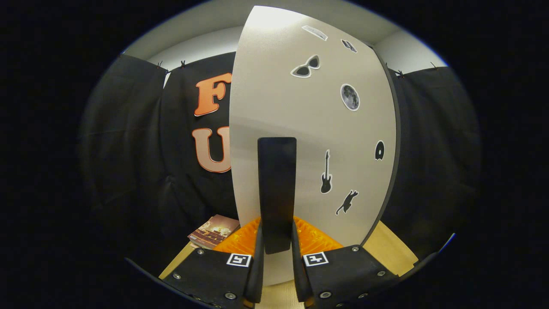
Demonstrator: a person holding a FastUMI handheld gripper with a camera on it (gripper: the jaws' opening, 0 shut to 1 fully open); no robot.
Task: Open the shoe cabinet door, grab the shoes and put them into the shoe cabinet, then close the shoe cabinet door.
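Tool clenched on dark door handle of white shoe cabinet door, fingers nrly closed.

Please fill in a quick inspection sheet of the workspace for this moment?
Surface: light wooden table, partly seen past the door.
Job's things: white cabinet door with stickers; its dark upright handle stands between the fingers.
Clutter: a book lying beside the door on the table.
Gripper: fingers close on both sides of the handle; firm contact cannot be confirmed.
Cables: nothing seen.
Surroundings: black cloth wall behind, pale wall above.
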